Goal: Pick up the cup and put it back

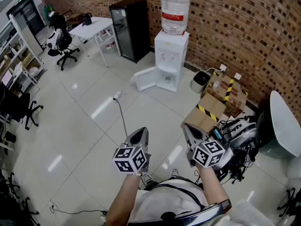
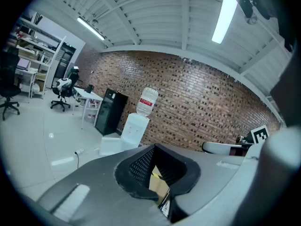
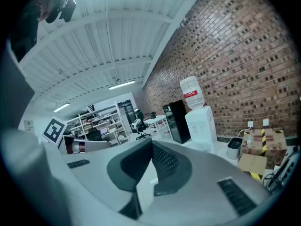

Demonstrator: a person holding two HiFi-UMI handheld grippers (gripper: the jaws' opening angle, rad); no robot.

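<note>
Both tools are up over the tiled floor [image 1: 84, 121], side by side. The left gripper [image 1: 140, 133] has its jaws pressed together and empty, and so does the right gripper [image 1: 187, 127]. The water dispenser [image 1: 171, 55] stands ahead of them, with cardboard boxes [image 1: 209, 109] just right of the right gripper. No view shows the cup.

No cup can be made out in any of the three views; if one is in frame, it is too small to tell. The left gripper [image 1: 140, 131] has its jaws pressed together at the tips with nothing between them. The right gripper [image 1: 187, 127] is the same, jaws together and bare. Neither one carries or touches a cup.
</note>
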